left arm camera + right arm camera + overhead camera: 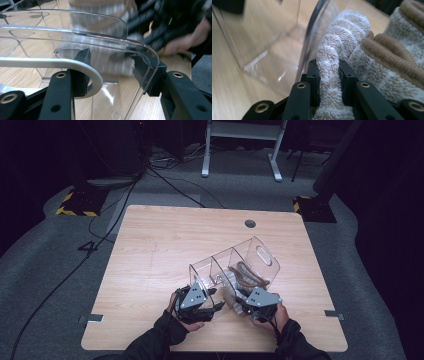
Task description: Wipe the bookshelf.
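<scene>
**At the table's near edge: a towel pinched, a clear bin braced**

On the wooden table [150,250], near the person's side, a clear plastic organiser [235,270] lies tipped over, its divided compartments opening towards the hands. The left gripper [212,306] is at the bin's near left corner, and in the left gripper view its jaws straddle the curved clear wall [140,47], one inside, one outside, set at a middling width; whether the pads actually press on the plastic I cannot tell. Over to the right gripper [329,82]: its jaws are clamped tight on a fold of fluffy grey towel [342,37], pile bulging between the pads. A brown-trimmed edge [387,50] of that cloth sits just beside the pinch. From above, the towel [250,276] lies in the organiser's right-hand compartment, against the clear wall.
</scene>
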Demonstrator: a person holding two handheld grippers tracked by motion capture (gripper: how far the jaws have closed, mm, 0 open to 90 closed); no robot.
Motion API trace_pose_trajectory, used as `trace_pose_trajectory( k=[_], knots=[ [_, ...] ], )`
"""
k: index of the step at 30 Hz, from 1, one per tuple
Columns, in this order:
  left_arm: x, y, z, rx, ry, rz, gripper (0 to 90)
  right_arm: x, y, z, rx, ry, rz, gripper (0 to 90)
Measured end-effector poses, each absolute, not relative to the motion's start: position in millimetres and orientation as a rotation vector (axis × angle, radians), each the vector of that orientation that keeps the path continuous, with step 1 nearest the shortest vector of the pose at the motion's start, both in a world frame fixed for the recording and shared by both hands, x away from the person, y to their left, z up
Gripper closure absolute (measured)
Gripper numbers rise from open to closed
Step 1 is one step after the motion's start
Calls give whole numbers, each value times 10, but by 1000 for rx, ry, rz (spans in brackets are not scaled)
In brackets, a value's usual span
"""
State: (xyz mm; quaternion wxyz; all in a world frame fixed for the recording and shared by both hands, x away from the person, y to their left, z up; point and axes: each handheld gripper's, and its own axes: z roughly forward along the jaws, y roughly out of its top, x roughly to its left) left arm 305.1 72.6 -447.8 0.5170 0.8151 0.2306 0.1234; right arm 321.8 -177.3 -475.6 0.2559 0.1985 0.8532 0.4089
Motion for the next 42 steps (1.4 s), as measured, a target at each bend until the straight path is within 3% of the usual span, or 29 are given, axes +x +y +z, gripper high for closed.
trace_pose_trajectory(
  k=[4,11,30,35,42],
  knots=[
    [3050,728,-4479,1955,552,297,486,3227,-1758,-4953,513,2344,1007,747],
    [3048,728,-4479,1954,554,297,485,3211,-1815,-4843,521,2266,952,763],
    [3048,722,-4486,1949,552,296,486,3219,-1831,-4005,510,2017,1102,768],
    [3048,722,-4485,1949,553,296,485,3273,-1734,-4025,500,2029,1091,768],
    [3048,724,-4484,1951,551,296,485,3316,-1665,-4325,492,2135,1049,766]
  ],
)
